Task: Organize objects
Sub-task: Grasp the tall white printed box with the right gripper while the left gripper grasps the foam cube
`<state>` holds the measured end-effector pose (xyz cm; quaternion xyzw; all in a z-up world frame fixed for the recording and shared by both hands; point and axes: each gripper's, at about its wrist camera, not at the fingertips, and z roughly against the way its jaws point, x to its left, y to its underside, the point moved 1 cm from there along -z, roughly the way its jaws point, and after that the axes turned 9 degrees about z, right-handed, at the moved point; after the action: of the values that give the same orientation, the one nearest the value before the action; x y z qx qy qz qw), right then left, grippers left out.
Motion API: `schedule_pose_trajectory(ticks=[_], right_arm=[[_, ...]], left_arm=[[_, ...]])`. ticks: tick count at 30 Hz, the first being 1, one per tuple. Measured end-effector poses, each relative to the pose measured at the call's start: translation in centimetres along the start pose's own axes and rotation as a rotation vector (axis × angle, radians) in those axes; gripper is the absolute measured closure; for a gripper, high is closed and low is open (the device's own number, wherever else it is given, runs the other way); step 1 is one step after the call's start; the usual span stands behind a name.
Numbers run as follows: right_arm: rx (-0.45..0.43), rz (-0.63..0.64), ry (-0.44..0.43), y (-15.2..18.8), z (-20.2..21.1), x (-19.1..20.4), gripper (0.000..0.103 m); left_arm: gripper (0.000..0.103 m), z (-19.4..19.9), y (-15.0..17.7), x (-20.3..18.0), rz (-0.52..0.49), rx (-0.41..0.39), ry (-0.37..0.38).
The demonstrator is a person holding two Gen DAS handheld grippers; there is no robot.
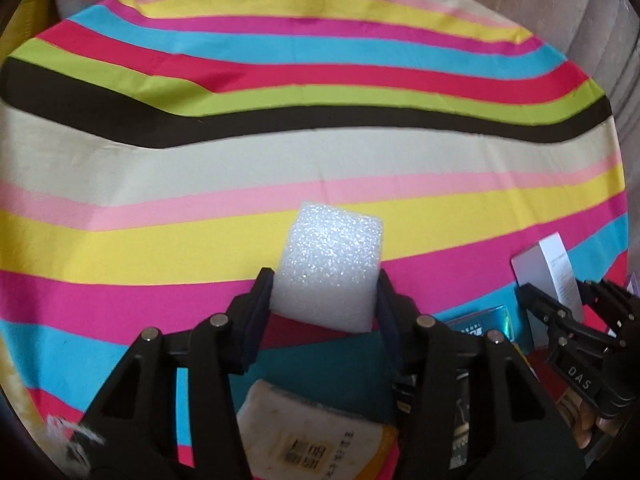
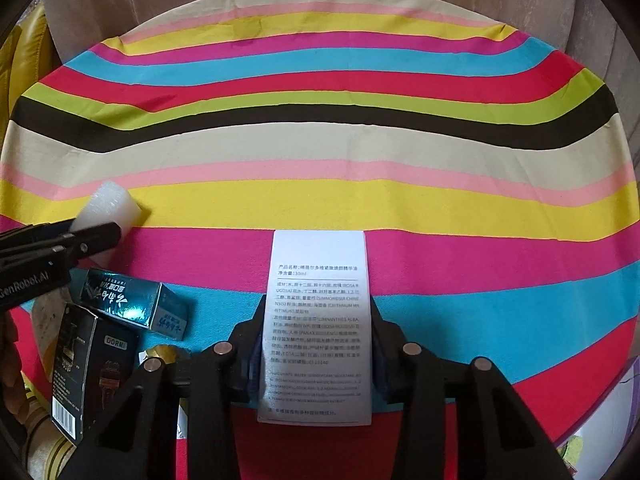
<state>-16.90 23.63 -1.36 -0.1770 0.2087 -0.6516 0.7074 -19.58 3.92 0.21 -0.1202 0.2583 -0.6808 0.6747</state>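
Foam block (image 1: 330, 268) sits pinched in the left hand-held gripper (image 1: 325, 300); the right hand-held gripper (image 2: 317, 334) pinches a white carton (image 2: 318, 320). Lift both straight off the striped desk (image 1: 280, 168), squeezing the foam gently.

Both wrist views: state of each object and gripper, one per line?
Left gripper: shut on white foam block.
White foam block: clamped between the pads, tilted.
Right gripper: shut on white printed carton.
White printed carton: clamped, text side facing camera.
Teal foil box: lying flat, closed.
Black product box: standing tilted, closed.
Striped tablecloth: spread, slightly wrinkled.
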Motion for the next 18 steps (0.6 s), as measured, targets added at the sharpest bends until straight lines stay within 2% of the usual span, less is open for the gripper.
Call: schedule_pose_trajectory(ticks=[10,14,18], right_arm=[[-0.053,-0.013,0.024,1.9,2.9,-0.9,0.060],[-0.064,-0.026,0.032,3.2,4.4,-1.4,0.060],[-0.068,-0.038,0.037,4.3,5.5,-1.8,0.060]], left_arm=[[0.050,5.4,3.6,-0.6,0.085,-0.141,0.025],[0.050,7.0,4.6,-2.1,0.065,-0.180,0.042],[0.050,7.5,5.6,-4.0,0.032,-0.173,0.074]])
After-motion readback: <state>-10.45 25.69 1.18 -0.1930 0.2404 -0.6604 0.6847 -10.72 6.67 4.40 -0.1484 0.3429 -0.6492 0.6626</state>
